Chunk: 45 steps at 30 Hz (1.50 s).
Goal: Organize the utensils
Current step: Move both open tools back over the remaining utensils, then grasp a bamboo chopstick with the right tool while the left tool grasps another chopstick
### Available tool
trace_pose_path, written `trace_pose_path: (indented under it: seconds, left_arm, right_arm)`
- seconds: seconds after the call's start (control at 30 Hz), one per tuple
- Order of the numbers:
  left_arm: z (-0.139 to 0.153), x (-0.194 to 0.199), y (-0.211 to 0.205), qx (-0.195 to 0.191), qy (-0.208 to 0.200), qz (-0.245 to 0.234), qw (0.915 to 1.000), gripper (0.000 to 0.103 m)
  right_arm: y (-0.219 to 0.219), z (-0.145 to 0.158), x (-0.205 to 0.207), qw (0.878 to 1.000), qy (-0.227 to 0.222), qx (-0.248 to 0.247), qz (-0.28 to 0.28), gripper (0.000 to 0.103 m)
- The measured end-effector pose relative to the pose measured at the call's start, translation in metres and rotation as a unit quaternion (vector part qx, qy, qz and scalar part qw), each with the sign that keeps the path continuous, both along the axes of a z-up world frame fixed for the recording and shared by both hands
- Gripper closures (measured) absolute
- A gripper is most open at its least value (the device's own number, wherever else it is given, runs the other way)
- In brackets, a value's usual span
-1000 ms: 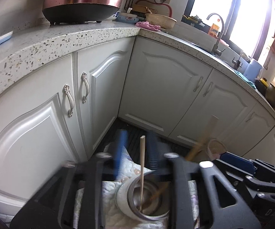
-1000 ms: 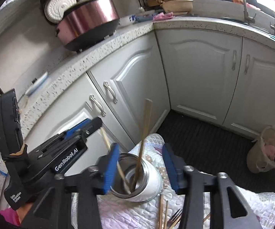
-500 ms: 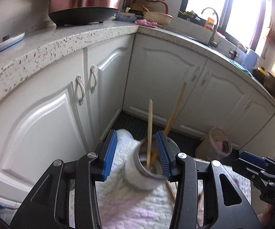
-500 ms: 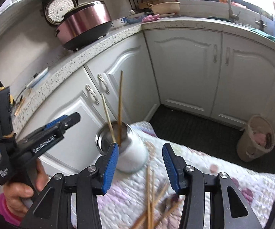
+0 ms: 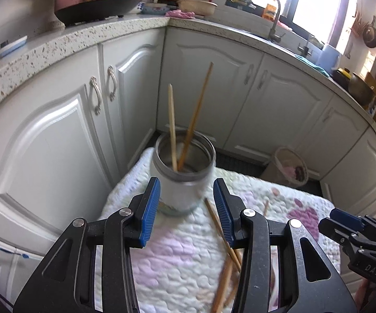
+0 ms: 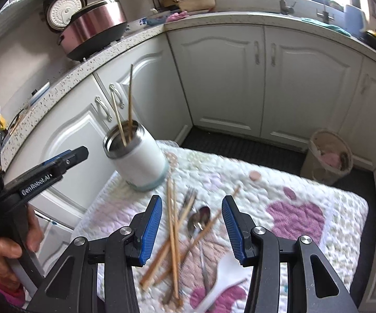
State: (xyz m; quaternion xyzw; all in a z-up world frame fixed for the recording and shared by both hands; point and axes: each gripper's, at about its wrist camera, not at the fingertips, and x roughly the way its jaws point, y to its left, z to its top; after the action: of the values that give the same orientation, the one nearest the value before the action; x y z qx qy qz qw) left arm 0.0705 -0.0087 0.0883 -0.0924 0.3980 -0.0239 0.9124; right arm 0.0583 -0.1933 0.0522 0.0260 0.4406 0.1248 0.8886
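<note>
Quilted mat (image 6: 305,190) edge near cabinets (image 6: 222,78); holder (image 6: 138,161) at corner; both jaws part-open, empty.

White lettering "GenRobot.AI" runs along the black side of the left gripper (image 6: 57,164), well to the left of the right gripper's blue fingers (image 6: 150,230). On the right gripper (image 5: 344,224), the letters "DAS" show on its black body; the rest is cut off.
</note>
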Motion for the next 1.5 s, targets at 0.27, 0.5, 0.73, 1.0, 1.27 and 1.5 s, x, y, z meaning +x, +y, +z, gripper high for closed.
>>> trace_pose_path:
  seconds: [0.27, 0.5, 0.73, 1.0, 1.27, 1.5]
  left_arm:
    - [-0.024, -0.012, -0.014, -0.032, 0.045, -0.016, 0.9984, 0.055]
    - [-0.048, -0.016, -0.021, -0.040, 0.077, -0.010, 0.9962, 0.055]
    - [-0.080, -0.012, -0.014, -0.049, 0.120, 0.010, 0.9915, 0.055]
    - [-0.092, -0.012, 0.004, -0.043, 0.134, 0.029, 0.9897, 0.055]
    - [-0.102, -0.007, 0.018, -0.054, 0.149, 0.040, 0.9866, 0.055]
    - [-0.111, 0.002, 0.010, -0.065, 0.163, 0.038, 0.9838, 0.055]
  right_arm:
    - [-0.040, -0.030, -0.030, 0.999, 0.037, -0.011, -0.027, 0.057]
    - [-0.058, -0.064, -0.036, 0.996, 0.075, -0.008, -0.041, 0.057]
    - [-0.029, -0.083, -0.020, 0.996, 0.087, 0.011, 0.004, 0.070]
    - [0.024, -0.093, 0.031, 0.994, 0.088, 0.035, 0.053, 0.077]
    - [0.062, -0.129, 0.086, 0.990, 0.120, -0.001, 0.074, 0.077]
    - [0.060, -0.142, 0.102, 0.988, 0.133, 0.006, 0.077, 0.098]
